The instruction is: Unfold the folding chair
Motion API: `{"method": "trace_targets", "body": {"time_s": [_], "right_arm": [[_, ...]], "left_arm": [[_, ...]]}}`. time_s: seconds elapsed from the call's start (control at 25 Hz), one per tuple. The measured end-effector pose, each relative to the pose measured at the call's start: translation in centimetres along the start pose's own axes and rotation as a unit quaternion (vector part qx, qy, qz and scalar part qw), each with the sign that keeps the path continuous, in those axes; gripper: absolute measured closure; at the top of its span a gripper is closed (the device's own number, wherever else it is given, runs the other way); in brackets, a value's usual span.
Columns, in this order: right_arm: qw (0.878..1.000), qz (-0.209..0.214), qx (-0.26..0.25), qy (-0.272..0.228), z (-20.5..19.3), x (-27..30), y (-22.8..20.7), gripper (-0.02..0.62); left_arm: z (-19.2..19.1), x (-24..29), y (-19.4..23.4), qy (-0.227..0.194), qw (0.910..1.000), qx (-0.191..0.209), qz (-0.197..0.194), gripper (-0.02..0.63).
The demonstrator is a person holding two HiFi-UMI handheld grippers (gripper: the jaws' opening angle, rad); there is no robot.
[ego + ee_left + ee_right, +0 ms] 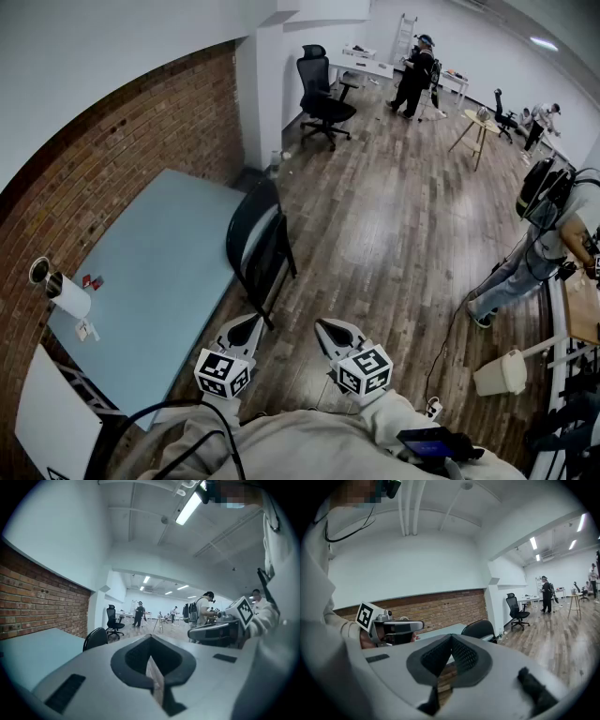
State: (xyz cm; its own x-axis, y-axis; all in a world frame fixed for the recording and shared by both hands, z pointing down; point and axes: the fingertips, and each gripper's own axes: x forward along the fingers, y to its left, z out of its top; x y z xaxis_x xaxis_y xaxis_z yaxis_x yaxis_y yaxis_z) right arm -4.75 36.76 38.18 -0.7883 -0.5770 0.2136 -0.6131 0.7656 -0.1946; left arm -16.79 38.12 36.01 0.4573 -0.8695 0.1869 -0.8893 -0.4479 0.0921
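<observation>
A black folding chair (256,246) stands folded, leaning against the edge of the pale blue table (159,272). Its rounded back shows as the chair (95,638) in the left gripper view and the chair (479,630) in the right gripper view. My left gripper (246,324) and right gripper (331,329) are side by side, short of the chair and apart from it. Both are shut with nothing between their jaws. The right gripper (218,631) appears in the left gripper view, and the left gripper (396,629) in the right gripper view.
A brick wall (112,150) runs behind the table. A black office chair (322,98) stands farther back on the wooden floor (403,225). People stand at the back (413,75) and at the right (525,253). A white bucket (502,373) and a cable lie right.
</observation>
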Motion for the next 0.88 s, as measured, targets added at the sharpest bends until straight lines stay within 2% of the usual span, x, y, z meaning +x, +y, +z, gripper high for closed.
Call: {"method": "trace_targets", "body": {"time_s": [0.2, 0.4, 0.56, 0.68, 0.88], "right_arm": [[1.000, 0.002, 0.003, 0.005, -0.8, -0.1, -2.6, 0.589], [1.000, -0.001, -0.002, 0.007, -0.4, 2.5, -4.6, 0.589], [1.000, -0.014, -0.013, -0.011, 2.9, 6.5, -7.2, 0.589], [1.000, -0.016, -0.019, -0.014, 4.8, 10.8, -9.4, 0.589], [0.999, -0.037, -0.015, -0.006, 6.9, 20.8, -14.4, 0.589]], "left_arm": [[-0.4, 2.5, -0.6, 0.007, 1.0000, 0.002, 0.001, 0.604], [0.4, 5.2, 1.9, 0.006, 0.9999, 0.013, 0.008, 0.604], [3.6, 8.7, 5.8, -0.019, 0.9993, 0.030, 0.011, 0.604], [4.5, 11.9, 9.6, -0.031, 0.9989, 0.032, 0.010, 0.604], [6.1, 18.5, 18.7, -0.050, 0.9982, 0.033, 0.011, 0.605]]}}
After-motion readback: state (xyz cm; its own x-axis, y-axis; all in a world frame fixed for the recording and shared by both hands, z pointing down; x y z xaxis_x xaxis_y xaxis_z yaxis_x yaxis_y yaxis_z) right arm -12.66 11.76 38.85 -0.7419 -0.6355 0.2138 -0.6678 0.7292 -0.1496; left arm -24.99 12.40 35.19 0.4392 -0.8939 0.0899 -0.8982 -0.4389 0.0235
